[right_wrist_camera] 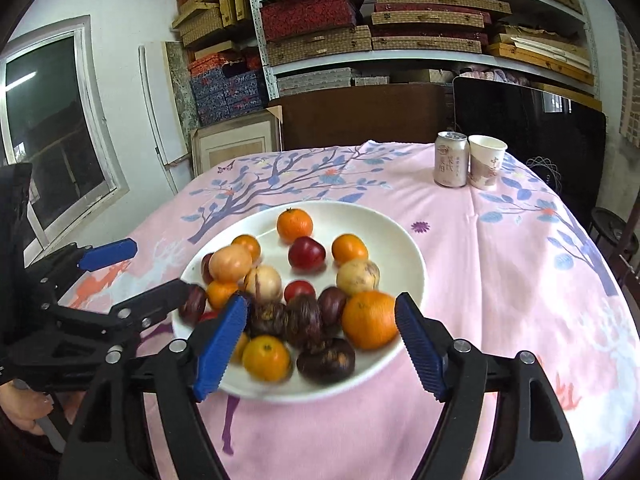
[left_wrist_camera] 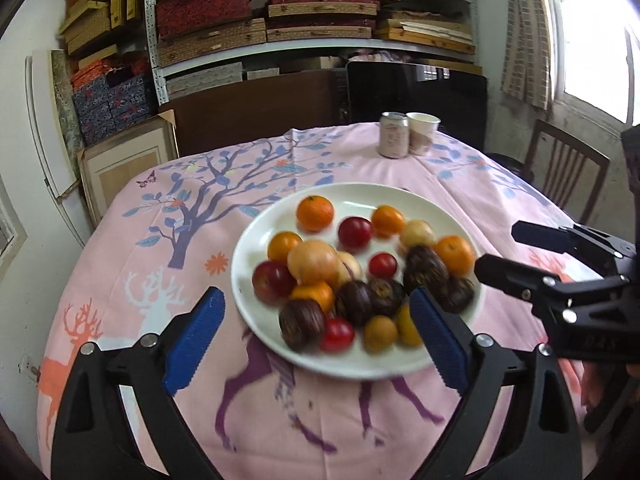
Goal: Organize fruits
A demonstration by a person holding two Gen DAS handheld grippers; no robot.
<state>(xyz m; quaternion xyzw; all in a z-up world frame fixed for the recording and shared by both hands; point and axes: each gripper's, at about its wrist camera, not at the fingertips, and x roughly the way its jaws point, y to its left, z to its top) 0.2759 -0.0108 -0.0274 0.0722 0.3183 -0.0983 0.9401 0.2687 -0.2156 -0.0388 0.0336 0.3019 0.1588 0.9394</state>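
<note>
Bench under a pink cloth [left_wrist_camera: 168, 320] printed with trees and deer; shelves [left_wrist_camera: 312, 44] of flat boxes behind, window at right. Left tool [left_wrist_camera: 316, 344], released, nothing between its blue pads. White plate [left_wrist_camera: 248, 248] mid-bench heaped with fruits [left_wrist_camera: 316, 212], blurred, near ones partly hidden. Right tool [right_wrist_camera: 320, 340], released, over the plate's near rim. Can [right_wrist_camera: 451, 159] and paper cup [right_wrist_camera: 486, 162] far right.

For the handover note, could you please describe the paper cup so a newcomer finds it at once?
Start at the white plate of fruit, then look to the table's far edge. A drinks can stands there with the paper cup close beside it on its right; the cup alone has an open top.
</note>
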